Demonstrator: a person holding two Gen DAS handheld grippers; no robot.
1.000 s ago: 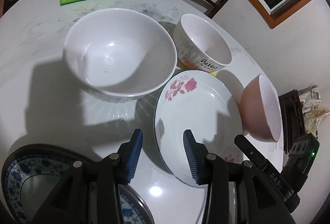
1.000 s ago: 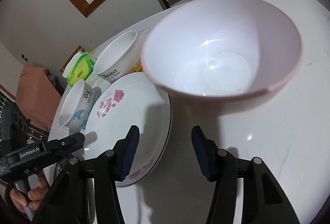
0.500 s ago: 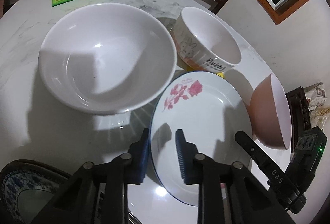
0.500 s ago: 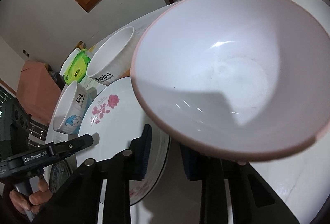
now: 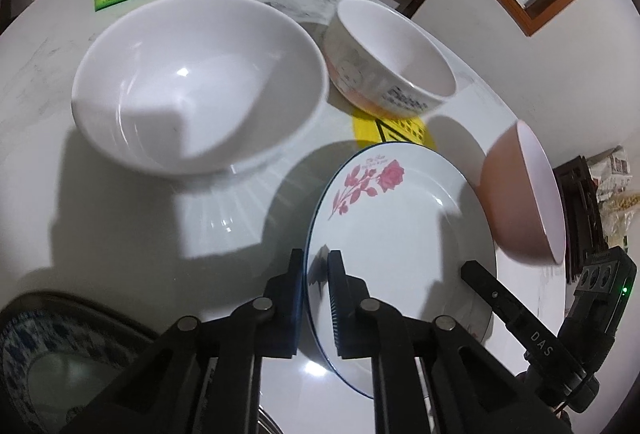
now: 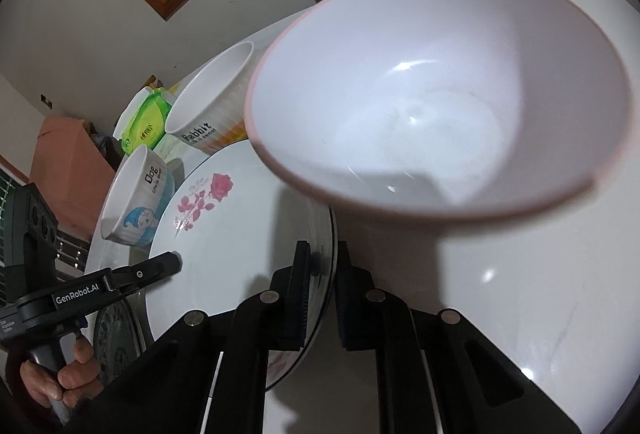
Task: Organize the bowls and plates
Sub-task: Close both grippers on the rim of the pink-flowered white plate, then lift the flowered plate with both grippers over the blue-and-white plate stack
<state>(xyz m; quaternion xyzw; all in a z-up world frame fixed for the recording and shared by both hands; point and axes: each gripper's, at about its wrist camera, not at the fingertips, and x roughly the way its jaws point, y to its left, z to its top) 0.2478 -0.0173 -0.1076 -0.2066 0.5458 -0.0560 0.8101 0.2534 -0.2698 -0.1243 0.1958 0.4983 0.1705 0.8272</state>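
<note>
Plate [image 5: 400, 234] rim between both jaws

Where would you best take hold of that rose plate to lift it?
By its thin rim, from the near edge on either side. The rose plate is wide and shallow, so only the rim fits between two fingers. The left gripper and right gripper pinch it at opposite edges.

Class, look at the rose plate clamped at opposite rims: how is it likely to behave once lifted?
The rose plate looks rigid, so it probably won't flex. Its glossy glaze may slip in the left gripper and right gripper. Likely ceramic, so breakable if dropped.
</note>
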